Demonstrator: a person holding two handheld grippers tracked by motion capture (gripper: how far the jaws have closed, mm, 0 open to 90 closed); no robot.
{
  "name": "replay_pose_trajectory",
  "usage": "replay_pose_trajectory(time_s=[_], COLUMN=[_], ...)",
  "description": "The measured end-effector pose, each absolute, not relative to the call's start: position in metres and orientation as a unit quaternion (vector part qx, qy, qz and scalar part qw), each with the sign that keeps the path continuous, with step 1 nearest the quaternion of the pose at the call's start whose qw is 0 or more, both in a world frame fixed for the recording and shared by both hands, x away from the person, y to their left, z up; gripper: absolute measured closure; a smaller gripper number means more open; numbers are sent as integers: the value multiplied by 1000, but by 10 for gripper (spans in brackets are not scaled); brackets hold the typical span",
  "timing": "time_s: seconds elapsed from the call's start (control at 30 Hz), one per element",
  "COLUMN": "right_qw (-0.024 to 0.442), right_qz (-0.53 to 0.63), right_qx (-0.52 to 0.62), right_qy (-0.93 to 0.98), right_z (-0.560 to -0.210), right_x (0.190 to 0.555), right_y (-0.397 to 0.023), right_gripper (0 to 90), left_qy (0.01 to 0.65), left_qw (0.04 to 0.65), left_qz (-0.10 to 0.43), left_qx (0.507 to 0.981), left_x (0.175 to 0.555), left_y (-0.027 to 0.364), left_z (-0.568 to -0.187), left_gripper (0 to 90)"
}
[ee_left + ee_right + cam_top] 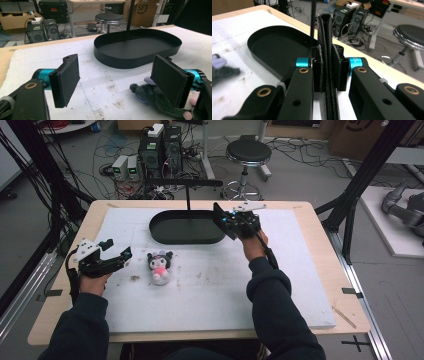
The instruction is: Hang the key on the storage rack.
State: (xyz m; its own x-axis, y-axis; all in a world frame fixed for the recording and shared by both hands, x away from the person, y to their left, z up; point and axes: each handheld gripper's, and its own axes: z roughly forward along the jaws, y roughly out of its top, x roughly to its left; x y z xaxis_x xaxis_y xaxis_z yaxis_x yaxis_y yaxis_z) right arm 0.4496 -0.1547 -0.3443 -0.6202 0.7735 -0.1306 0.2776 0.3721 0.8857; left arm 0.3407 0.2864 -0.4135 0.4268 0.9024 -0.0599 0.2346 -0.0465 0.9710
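Note:
A small plush toy (160, 266) with black ears and a pink front lies on the white mat, just right of my left gripper (118, 248). In the left gripper view that gripper (116, 80) is open, and the plush toy (155, 96) lies beside and partly behind its right pad (170, 81). My right gripper (227, 220) hovers at the right end of the black oval tray (165, 237), shut on a thin black folded leather-like piece (219, 217). In the right gripper view the piece (325, 27) stands upright between the jaws of the gripper (328, 60), with the tray (262, 37) beyond.
A thin black pole with a crossbar (187, 182) rises from the tray's far side. The white mat (215, 285) covers most of the wooden table (320, 235). Beyond the table stand a stool (248, 152), computer towers (160, 150) and loose cables.

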Motion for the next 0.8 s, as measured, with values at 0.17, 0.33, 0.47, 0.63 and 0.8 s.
replay_pose_trajectory(time_s=[0.17, 0.33, 0.47, 0.63, 0.8], right_qw=[280, 284, 291, 293, 326], right_qz=[432, 413, 405, 378, 345], right_qx=[330, 327, 329, 345, 359], right_qy=[791, 801, 802, 808, 804], right_z=[-352, -358, -368, -384, -393], right_x=[471, 490, 501, 511, 517], right_y=[-126, -106, -97, -92, -86], right_gripper=[809, 809, 808, 808, 807], left_qy=[436, 436, 435, 435, 436], left_qw=[538, 538, 540, 540, 539], left_qz=[311, 309, 309, 308, 308], left_qx=[651, 652, 651, 651, 651], left_x=[341, 341, 341, 341, 341], left_y=[287, 286, 286, 286, 287], left_z=[-413, -413, -414, -413, -414], left_gripper=[226, 225, 225, 225, 225])
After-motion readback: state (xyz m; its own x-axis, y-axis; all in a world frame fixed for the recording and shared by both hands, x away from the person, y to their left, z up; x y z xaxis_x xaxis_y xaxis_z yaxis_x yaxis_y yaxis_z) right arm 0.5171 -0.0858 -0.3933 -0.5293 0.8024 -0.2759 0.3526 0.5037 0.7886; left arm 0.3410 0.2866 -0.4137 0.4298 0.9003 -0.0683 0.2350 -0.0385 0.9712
